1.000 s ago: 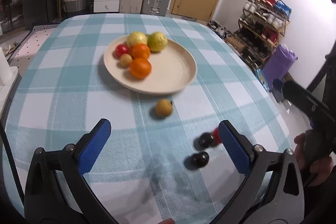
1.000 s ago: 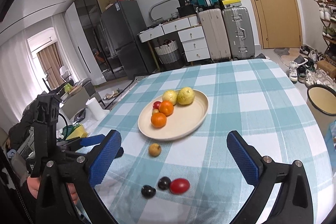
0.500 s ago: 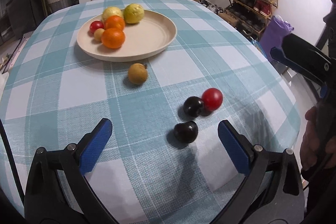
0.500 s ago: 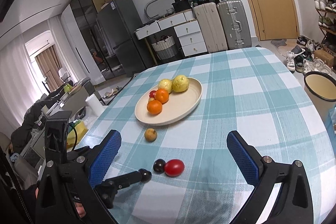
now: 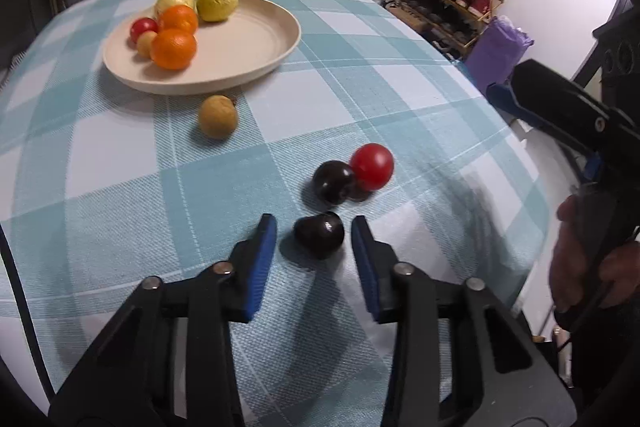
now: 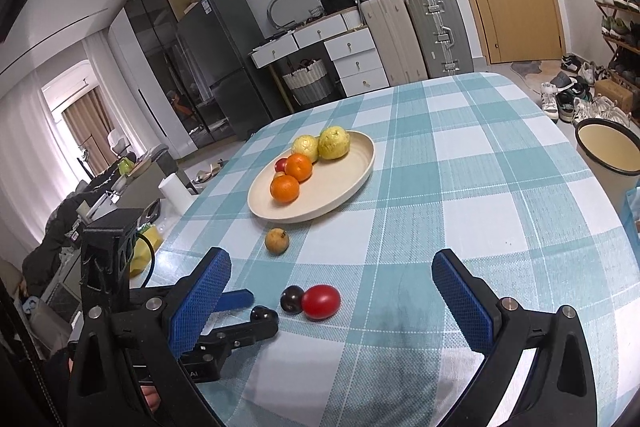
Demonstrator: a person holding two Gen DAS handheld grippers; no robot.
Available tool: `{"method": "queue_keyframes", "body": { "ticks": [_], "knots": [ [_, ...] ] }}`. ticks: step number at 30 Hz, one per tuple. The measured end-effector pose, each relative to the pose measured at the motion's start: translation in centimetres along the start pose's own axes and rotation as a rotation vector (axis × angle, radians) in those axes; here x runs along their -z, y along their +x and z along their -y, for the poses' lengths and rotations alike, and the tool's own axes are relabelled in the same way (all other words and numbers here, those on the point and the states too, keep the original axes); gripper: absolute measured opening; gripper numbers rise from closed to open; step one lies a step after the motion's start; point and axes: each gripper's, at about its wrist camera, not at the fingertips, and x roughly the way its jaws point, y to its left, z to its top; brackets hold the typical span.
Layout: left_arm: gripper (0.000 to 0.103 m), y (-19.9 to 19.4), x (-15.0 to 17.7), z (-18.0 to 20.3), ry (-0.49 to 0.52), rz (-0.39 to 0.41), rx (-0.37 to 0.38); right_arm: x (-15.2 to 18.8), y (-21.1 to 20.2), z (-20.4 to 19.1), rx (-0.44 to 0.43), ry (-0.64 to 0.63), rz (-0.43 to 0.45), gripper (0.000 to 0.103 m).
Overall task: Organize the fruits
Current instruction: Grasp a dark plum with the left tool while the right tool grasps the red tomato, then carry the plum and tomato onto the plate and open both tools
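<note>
Left wrist view: the left gripper (image 5: 314,227) sits at lower centre, its two blue pads partly drawn in on either side of one dark plum (image 5: 320,233), with a gap on each side, so nothing is pinched. Just above lie a second dark plum (image 5: 333,181) and one red tomato (image 5: 372,167), touching each other. One tan fruit (image 5: 218,117) lies alone near the middle of the frame, close below the plate (image 5: 256,39) at upper left. On the plate are six fruits: two oranges (image 5: 174,43), two yellow-green guavas (image 5: 217,2), one small red fruit (image 5: 143,28) and one small tan fruit (image 5: 146,43). Right wrist view: the right gripper (image 6: 332,291) fills the bottom, pads spread wide and holding nothing, above the checked cloth (image 6: 460,187). Three loose fruits show between its pads, and the other gripper is at lower left.
</note>
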Motion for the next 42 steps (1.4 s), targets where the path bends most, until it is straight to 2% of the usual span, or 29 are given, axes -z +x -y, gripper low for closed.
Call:
{"method": "queue_keyframes", "body": {
  "ticks": [2, 20, 24, 27, 32, 35, 39, 42],
  "knots": [
    [0.023, 0.0, 0.0, -0.1, -0.003, 0.000, 0.023, 0.1, 0.1, 0.1, -0.003, 0.003, -0.004, 0.103],
    [0.023, -3.0, 0.3, -3.0, -0.074, 0.071, 0.023, 2.0, 3.5, 0.2, -0.024, -0.012, -0.127, 0.102],
    [0.023, -3.5, 0.3, -3.4, -0.082, 0.084, 0.020, 2.3, 4.4, 0.1, -0.045, -0.004, -0.151, 0.100],
    [0.023, -3.5, 0.4, -3.9, -0.099, 0.084, 0.012, 2.4, 5.1, 0.1, -0.062, 0.012, -0.166, 0.088],
    [0.023, -3.6, 0.9, -4.7, -0.122, 0.084, 0.009, 2.7, 5.9, 0.0, -0.070, 0.010, -0.201, 0.060],
    [0.023, -3.7, 1.1, -4.9, -0.127, 0.085, 0.014, 2.7, 6.3, 0.1, -0.071, 0.019, -0.213, 0.052],
    [0.023, -3.7, 1.1, -4.9, -0.127, 0.085, 0.012, 2.8, 7.0, 0.4, -0.074, 0.039, -0.250, 0.050],
    [0.023, -3.9, 1.1, -5.2, -0.134, 0.091, 0.010, 2.9, 7.4, 0.8, -0.098, 0.070, -0.263, 0.042]
  ]
}}
